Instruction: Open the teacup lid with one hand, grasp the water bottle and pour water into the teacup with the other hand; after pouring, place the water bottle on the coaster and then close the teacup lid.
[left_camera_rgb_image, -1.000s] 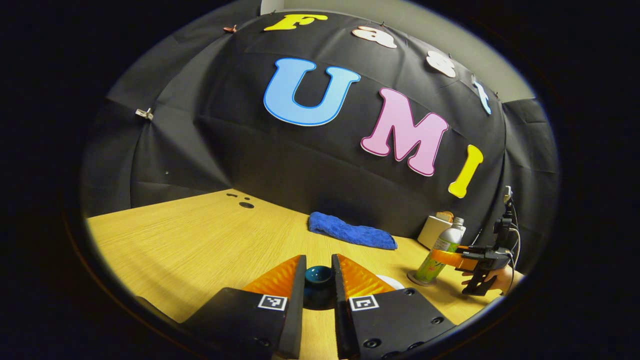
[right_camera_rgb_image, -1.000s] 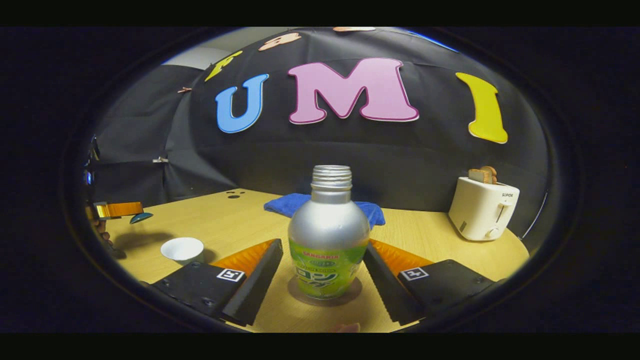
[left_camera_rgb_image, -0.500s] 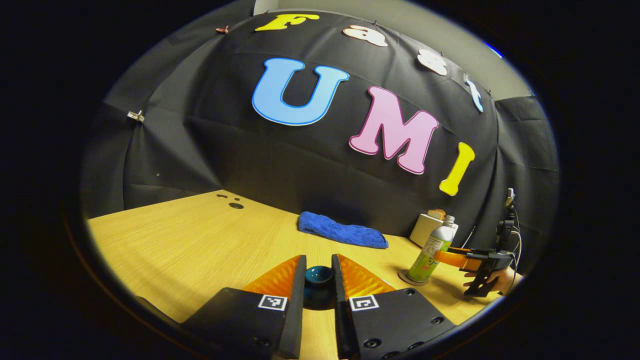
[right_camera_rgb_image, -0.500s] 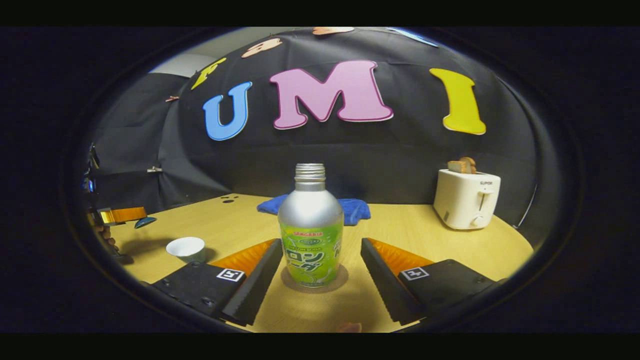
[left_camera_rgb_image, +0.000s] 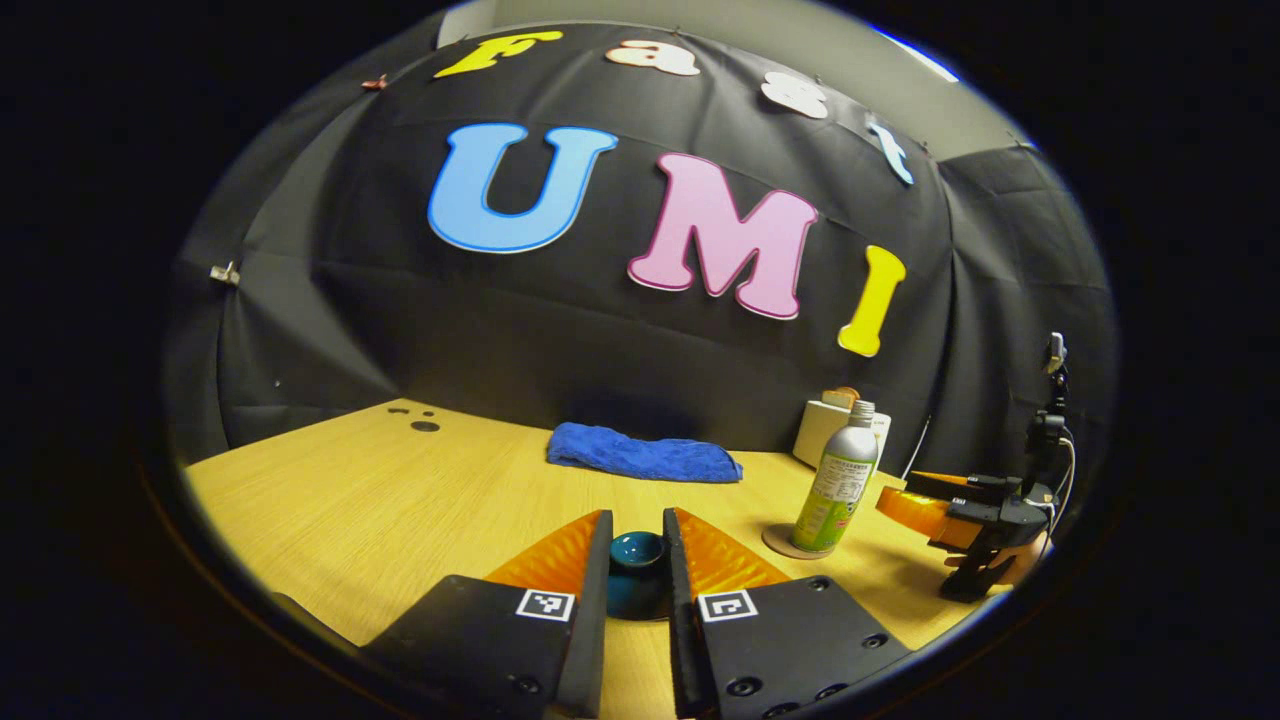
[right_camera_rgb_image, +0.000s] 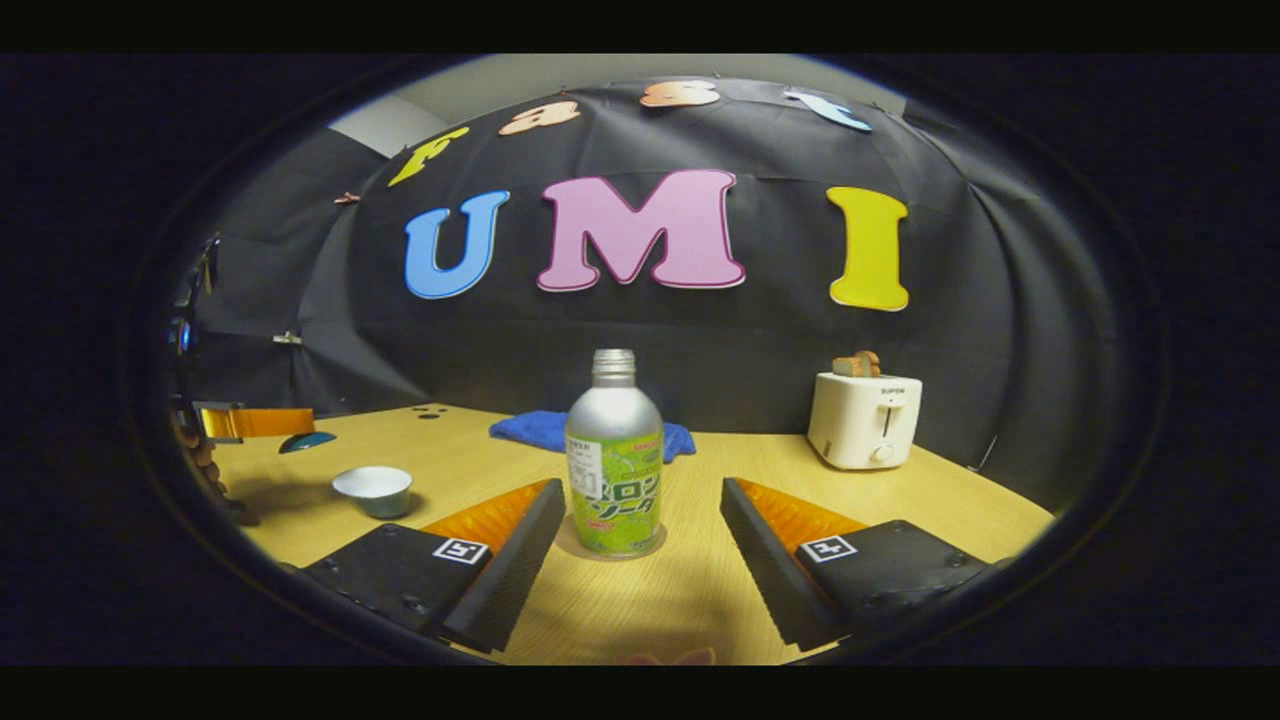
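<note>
Left gripper (left_camera_rgb_image: 637, 565), seemingly clenched on the lid (left_camera_rgb_image: 637, 550), should lower it level onto the teacup (right_camera_rgb_image: 372, 490); right gripper (right_camera_rgb_image: 640, 540) is released.

Left gripper (left_camera_rgb_image: 638, 600): two black wedge-shaped bodies, each with a white square fiducial marker near the inner edge, round screws along the lower edges, ribbed inner faces. Right gripper (right_camera_rgb_image: 640, 560): same build, black bodies, one square marker each, screws on the left body, serrated inner edges. In the left gripper view it carries a black mount with a cable.
</note>
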